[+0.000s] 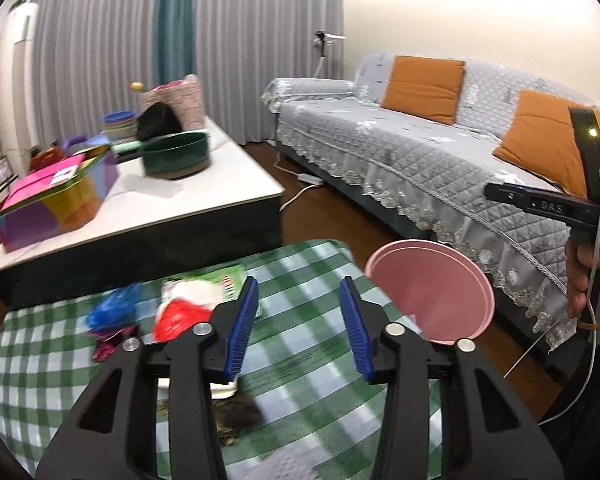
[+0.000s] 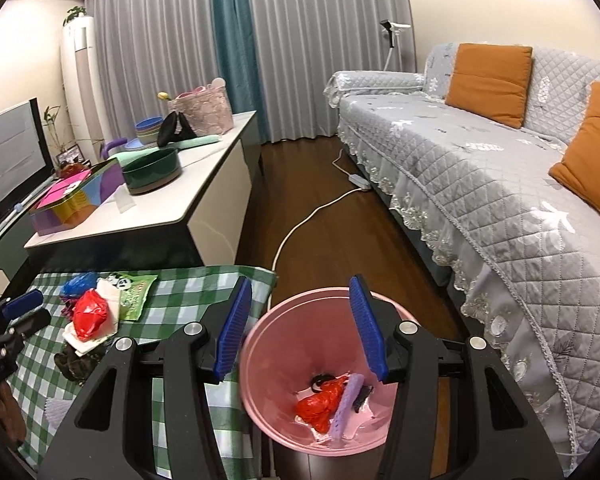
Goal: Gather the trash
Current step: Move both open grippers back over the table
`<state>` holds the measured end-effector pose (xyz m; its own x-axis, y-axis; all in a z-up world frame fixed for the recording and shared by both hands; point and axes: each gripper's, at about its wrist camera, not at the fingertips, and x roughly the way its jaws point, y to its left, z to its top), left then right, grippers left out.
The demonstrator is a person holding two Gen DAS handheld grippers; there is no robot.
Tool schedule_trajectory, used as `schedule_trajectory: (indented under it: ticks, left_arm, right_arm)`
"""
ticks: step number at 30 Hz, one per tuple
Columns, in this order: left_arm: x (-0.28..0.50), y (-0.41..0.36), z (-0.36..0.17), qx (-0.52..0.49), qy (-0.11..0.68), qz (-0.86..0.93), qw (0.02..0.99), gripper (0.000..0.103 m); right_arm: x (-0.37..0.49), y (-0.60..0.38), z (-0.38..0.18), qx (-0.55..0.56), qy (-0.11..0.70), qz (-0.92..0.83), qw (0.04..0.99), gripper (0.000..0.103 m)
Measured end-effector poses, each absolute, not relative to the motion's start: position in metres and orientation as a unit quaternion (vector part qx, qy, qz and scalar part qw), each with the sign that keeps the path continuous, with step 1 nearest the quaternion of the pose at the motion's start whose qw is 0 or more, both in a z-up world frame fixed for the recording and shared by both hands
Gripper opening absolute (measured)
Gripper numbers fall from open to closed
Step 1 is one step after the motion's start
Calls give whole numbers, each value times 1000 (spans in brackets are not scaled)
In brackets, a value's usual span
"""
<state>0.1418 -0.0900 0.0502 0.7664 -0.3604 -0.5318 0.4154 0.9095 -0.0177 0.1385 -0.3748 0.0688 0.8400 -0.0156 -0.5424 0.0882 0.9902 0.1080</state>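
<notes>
Hovering wide open, empty: right tool (image 2: 300, 326) above pink bin (image 2: 260, 360).

The left wrist view looks forward and slightly down from close above the green checked tablecloth (image 1: 308, 280), facing the curtains. The right wrist view sits further right, looking steeply down into the pink bin (image 2: 268, 344). Both share the tablecloth, bin, white cabinet (image 2: 160, 216) and grey sofa (image 1: 400, 152).

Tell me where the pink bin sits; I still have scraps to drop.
The pink bin stands on the floor right of the checked table, directly under the open right gripper, with the grey sofa farther right.
</notes>
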Motion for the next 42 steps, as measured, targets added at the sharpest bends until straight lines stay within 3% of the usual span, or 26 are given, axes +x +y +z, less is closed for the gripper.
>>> schedule_trajectory:
  ticks: [42]
  left_arm:
    - [134, 34, 24, -21, 290, -81, 953, 40]
  right_arm:
    - [173, -266, 62, 24, 293, 79, 953, 34]
